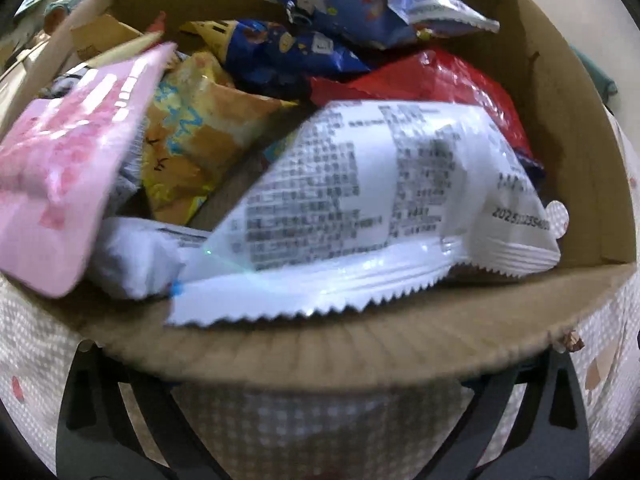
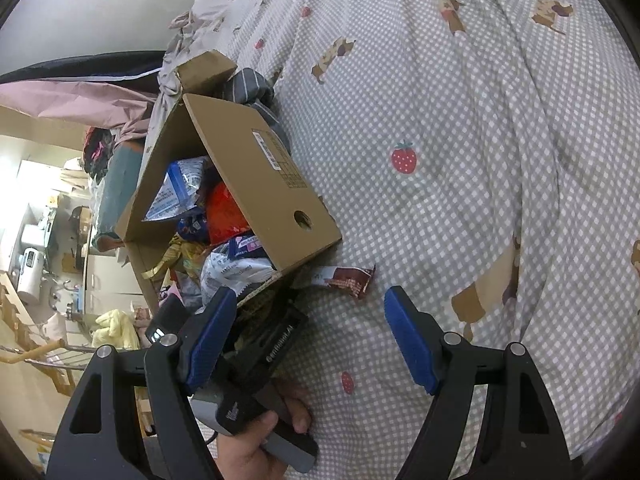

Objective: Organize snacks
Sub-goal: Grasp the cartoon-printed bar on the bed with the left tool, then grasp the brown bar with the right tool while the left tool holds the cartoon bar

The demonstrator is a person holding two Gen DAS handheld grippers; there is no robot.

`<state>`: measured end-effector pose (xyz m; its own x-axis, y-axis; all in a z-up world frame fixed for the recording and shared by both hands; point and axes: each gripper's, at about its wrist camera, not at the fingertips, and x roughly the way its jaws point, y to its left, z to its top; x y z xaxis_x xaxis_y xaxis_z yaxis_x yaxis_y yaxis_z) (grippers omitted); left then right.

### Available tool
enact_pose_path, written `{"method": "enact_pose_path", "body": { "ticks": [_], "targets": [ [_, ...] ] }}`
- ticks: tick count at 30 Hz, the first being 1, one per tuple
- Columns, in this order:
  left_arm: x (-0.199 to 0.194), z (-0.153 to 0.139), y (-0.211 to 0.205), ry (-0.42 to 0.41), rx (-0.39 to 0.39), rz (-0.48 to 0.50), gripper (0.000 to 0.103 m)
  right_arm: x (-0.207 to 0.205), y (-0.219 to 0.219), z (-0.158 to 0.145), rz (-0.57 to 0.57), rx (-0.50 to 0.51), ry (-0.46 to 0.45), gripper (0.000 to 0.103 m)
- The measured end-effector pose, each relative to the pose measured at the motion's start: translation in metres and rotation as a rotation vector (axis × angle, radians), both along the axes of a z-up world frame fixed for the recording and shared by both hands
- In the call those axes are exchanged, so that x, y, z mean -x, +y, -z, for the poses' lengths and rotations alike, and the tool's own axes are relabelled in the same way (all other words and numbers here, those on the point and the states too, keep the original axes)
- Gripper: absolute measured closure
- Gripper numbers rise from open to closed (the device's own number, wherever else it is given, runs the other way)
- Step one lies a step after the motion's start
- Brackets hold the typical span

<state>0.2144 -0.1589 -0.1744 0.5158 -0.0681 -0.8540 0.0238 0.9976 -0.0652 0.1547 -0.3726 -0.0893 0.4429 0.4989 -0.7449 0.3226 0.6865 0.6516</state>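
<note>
In the left wrist view an open cardboard box point(image 1: 560, 128) is packed with snack packets. A white printed packet point(image 1: 380, 200) lies on top, its crimped end over the near wall. A pink packet point(image 1: 60, 168), a yellow one point(image 1: 192, 136), blue ones point(image 1: 280, 52) and a red one point(image 1: 452, 84) lie around it. My left gripper point(image 1: 320, 368) stands wide open at the box's near wall, which hides its fingertips; nothing is in it. My right gripper point(image 2: 312, 296) hangs open and empty above the checked sheet. A brown snack bar point(image 2: 348, 278) lies beside the box point(image 2: 248, 152).
The box rests on a grey checked bedsheet point(image 2: 460, 100) printed with strawberries and dogs. A hand point(image 2: 256, 448) holds the left tool's black housing point(image 2: 276, 344) at the box's near corner. Beyond the bed's left edge are pink cloth point(image 2: 80, 100) and cluttered shelves point(image 2: 36, 248).
</note>
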Motion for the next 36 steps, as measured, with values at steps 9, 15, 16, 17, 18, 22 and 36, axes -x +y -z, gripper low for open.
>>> {"method": "enact_pose_path", "body": {
  "ticks": [9, 15, 16, 17, 18, 22, 36],
  "targets": [
    [0.023, -0.006, 0.018, -0.029, 0.042, 0.042, 0.044, -0.004, 0.007, -0.001, -0.012, 0.024, -0.005, 0.024],
    [0.056, -0.009, 0.034, -0.033, 0.056, 0.07, 0.046, -0.004, 0.011, -0.001, -0.022, 0.048, -0.001, 0.024],
    [0.063, -0.013, 0.038, -0.026, 0.059, 0.076, 0.046, -0.003, 0.012, 0.0, -0.026, 0.058, 0.005, 0.024],
    [0.072, -0.016, 0.042, -0.023, 0.053, 0.079, 0.046, -0.002, 0.012, 0.002, -0.029, 0.067, 0.01, 0.024],
    [0.074, -0.02, 0.041, -0.016, 0.04, 0.082, 0.046, -0.001, 0.012, 0.003, -0.034, 0.083, 0.02, 0.024],
    [0.083, -0.046, 0.055, 0.039, 0.051, 0.034, 0.046, -0.003, 0.02, 0.021, -0.089, 0.142, 0.09, 0.024],
    [0.108, -0.156, 0.088, -0.04, -0.056, 0.286, 0.046, -0.048, 0.098, 0.05, -0.427, 0.558, 0.056, 0.027]
  ]
}}
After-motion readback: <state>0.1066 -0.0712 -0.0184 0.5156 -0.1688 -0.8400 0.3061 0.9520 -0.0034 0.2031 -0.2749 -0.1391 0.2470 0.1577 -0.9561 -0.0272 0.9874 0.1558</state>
